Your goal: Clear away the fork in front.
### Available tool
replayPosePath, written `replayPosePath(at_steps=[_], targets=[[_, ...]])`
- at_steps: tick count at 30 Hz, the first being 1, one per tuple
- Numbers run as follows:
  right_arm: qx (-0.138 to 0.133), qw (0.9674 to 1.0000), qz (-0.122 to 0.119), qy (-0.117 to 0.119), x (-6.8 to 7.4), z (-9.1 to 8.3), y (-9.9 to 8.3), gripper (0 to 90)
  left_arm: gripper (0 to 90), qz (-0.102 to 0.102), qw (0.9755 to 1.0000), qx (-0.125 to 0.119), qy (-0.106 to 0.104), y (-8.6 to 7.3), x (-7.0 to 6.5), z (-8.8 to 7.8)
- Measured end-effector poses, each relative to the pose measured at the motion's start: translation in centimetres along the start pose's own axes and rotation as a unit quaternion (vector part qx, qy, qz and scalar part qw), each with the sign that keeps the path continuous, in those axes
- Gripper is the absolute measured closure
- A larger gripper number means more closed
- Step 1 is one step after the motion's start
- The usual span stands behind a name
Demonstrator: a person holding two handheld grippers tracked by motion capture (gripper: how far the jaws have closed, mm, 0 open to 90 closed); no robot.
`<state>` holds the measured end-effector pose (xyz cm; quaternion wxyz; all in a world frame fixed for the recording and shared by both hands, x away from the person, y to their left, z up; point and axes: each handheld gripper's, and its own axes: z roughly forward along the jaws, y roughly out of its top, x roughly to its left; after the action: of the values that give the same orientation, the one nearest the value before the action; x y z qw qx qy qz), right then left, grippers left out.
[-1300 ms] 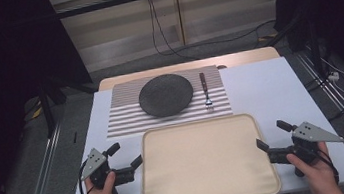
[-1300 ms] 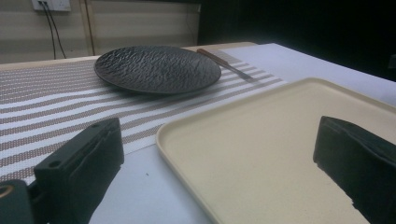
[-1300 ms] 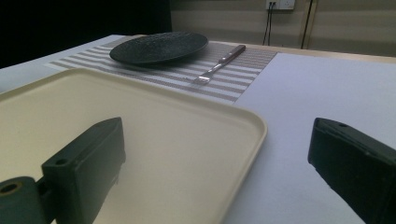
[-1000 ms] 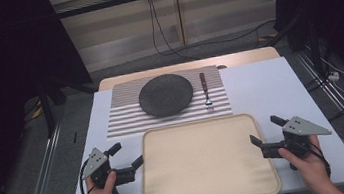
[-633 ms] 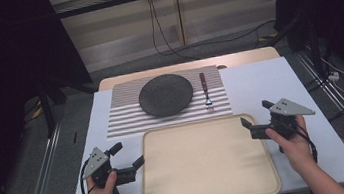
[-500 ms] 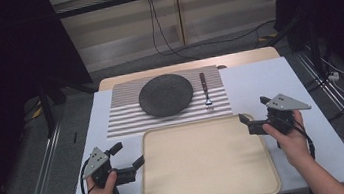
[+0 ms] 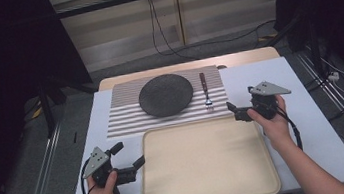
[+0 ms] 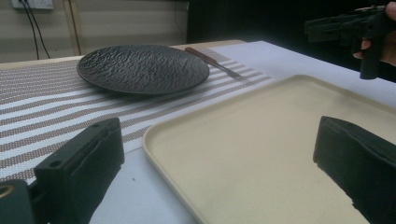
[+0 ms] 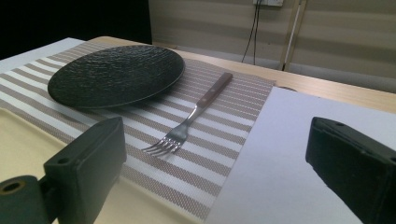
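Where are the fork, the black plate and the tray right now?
fork (image 9: 189,119), right gripper view, on its metal neck.
black plate (image 7: 165,95), high view, on its textured centre.
tray (image 7: 142,174), high view, on its left rim.

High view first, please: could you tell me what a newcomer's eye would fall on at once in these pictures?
The big cream tray fills the near middle of the table, with nothing on it. Behind it a dark plate sits on a striped mat, with a fork to its right, tines toward the tray. The right gripper, jaws open, hangs by the tray's far right corner and faces the fork; the left gripper, also open, waits at the tray's left edge.
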<state>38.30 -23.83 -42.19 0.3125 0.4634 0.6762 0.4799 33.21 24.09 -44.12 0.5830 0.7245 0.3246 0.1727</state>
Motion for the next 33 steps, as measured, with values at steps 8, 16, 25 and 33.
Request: replayPosePath(at_steps=[8, 16, 25, 33], targets=[[0.011, 0.9999, -0.005, 0.001, 0.3, 2.5, 0.6, 5.2, 2.1, 0.001, 1.0000, 0.002, 0.000, 0.0, 0.0, 0.0], [0.015, 0.9999, 0.003, 0.001, 0.4, 4.3, 1.0, 5.5, 2.1, 0.003, 1.0000, 0.005, -0.004, -0.1, -0.1, 0.1], [0.024, 0.9997, 0.008, -0.002, 0.1, 5.9, 1.0, 5.7, 2.1, 0.003, 1.0000, 0.006, -0.006, -0.1, -0.1, 0.2], [0.028, 0.9995, 0.013, -0.005, -0.1, 7.6, 1.5, 6.0, 2.2, 0.003, 0.9999, 0.008, -0.007, -0.1, -0.1, 0.3]])
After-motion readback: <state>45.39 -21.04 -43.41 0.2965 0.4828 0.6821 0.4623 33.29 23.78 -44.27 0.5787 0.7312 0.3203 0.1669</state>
